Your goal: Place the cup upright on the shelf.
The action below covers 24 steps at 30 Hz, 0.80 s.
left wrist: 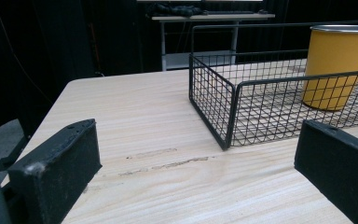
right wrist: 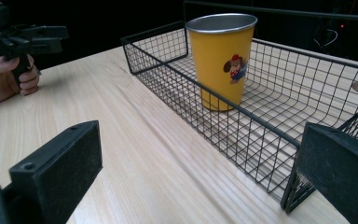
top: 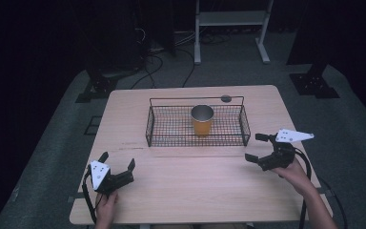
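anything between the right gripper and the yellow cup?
Yes: the wire basket's near long wall. The yellow cup stands upright inside it, and the open right gripper sits outside that wall at table level. The basket is open on top, so approaching from above looks unobstructed.

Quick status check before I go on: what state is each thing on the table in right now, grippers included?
Yellow cup: upright, open end up, standing inside the basket, not held.
Wire basket: flat on the table, only the cup visible in it.
Left gripper: jaws open, holding nothing, at the table's near left.
Right gripper: jaws open, holding nothing, by the basket's near right corner.
Table: light wood, faint scuff marks near the basket.
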Each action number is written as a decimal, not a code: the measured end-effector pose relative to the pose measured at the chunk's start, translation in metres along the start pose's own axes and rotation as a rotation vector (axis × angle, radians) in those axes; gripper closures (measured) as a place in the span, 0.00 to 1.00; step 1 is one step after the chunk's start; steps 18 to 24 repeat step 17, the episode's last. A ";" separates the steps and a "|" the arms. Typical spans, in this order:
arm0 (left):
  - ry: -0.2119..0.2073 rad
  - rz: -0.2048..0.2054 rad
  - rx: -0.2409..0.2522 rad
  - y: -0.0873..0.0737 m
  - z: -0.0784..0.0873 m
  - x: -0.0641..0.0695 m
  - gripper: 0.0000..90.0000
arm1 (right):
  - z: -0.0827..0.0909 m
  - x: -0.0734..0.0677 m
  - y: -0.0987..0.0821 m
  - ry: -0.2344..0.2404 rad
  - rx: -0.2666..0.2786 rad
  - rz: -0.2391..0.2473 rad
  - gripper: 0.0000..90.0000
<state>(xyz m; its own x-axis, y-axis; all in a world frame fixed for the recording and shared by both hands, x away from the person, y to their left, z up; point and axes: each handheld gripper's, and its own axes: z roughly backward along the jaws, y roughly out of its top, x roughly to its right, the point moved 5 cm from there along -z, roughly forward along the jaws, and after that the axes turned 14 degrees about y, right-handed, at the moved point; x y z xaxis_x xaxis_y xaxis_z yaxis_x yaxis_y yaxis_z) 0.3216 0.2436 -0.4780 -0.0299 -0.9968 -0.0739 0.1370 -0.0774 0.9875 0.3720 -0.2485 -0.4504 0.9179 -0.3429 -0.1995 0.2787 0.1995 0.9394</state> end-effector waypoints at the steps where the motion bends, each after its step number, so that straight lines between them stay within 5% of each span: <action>1: 0.000 0.000 0.000 0.000 0.000 0.000 0.00 | 0.000 -0.001 -0.001 0.001 0.001 -0.002 0.00; 14: 0.001 0.001 0.000 0.000 -0.001 0.000 0.00 | -0.004 -0.013 -0.027 -0.002 0.009 -0.040 0.00; 24: 0.002 0.002 -0.001 0.000 -0.001 0.000 0.00 | -0.005 -0.016 -0.029 0.011 0.012 -0.056 0.00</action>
